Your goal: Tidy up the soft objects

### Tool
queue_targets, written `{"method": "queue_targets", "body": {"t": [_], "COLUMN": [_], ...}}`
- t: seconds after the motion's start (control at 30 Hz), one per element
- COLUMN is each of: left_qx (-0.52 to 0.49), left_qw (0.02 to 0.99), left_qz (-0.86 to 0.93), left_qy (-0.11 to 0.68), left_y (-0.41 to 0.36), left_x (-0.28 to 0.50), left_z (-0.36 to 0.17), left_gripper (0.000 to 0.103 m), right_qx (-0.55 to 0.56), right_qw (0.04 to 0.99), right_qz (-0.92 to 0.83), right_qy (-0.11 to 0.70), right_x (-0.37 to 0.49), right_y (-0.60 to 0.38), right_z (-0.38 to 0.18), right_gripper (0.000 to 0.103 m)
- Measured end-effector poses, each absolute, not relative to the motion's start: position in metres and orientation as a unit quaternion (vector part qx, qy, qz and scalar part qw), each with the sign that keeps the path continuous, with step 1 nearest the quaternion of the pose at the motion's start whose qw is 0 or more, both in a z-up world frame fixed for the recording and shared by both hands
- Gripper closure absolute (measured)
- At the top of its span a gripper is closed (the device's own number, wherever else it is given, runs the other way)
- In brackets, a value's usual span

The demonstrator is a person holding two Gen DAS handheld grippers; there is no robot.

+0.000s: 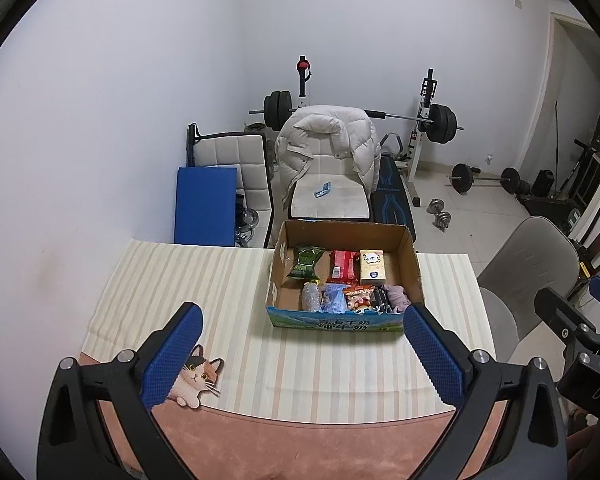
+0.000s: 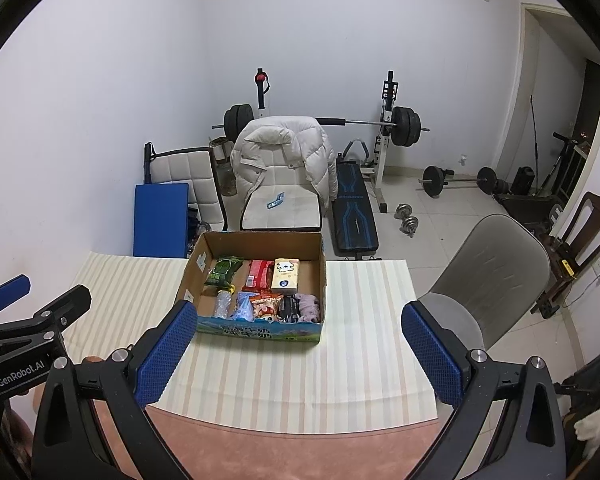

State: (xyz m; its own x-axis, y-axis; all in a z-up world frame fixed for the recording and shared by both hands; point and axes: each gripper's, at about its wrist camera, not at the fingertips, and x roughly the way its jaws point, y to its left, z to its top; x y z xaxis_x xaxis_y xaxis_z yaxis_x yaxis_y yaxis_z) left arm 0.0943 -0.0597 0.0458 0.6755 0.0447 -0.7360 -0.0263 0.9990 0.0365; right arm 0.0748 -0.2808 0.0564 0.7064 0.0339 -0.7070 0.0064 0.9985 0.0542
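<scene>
Looking ahead, I saw the box (image 2: 256,280) nearer my right claw (image 2: 300,344); left claw (image 1: 302,354) alongside, both gaping wide, holding nothing.

Packets (image 1: 342,266) in box (image 1: 414,268) on table (image 1: 228,280) — chair (image 1: 328,196) apparently just behind.

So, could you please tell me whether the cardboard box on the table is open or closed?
Open. The cardboard box has no lid or flaps over it, and the packets lying inside, such as the green packet, show plainly from above.
</scene>
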Motion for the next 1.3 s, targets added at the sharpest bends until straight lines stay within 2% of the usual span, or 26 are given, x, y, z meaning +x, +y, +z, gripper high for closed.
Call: {"method": "queue_targets", "body": {"t": [1.3], "left_qx": [0.012], "left_qw": [0.921], "left_qz": [0.016], "left_qy": [0.389], "left_y": [-0.067], "left_x": [0.09], "left_z": [0.058], "left_gripper": [0.0], "right_qx": [0.028], "right_qw": [0.927], "right_qz": [-0.003], "right_qy": [0.373], "right_x": [0.068], "right_y": [-0.277], "right_z": [0.067], "right_gripper": [0.0]}}
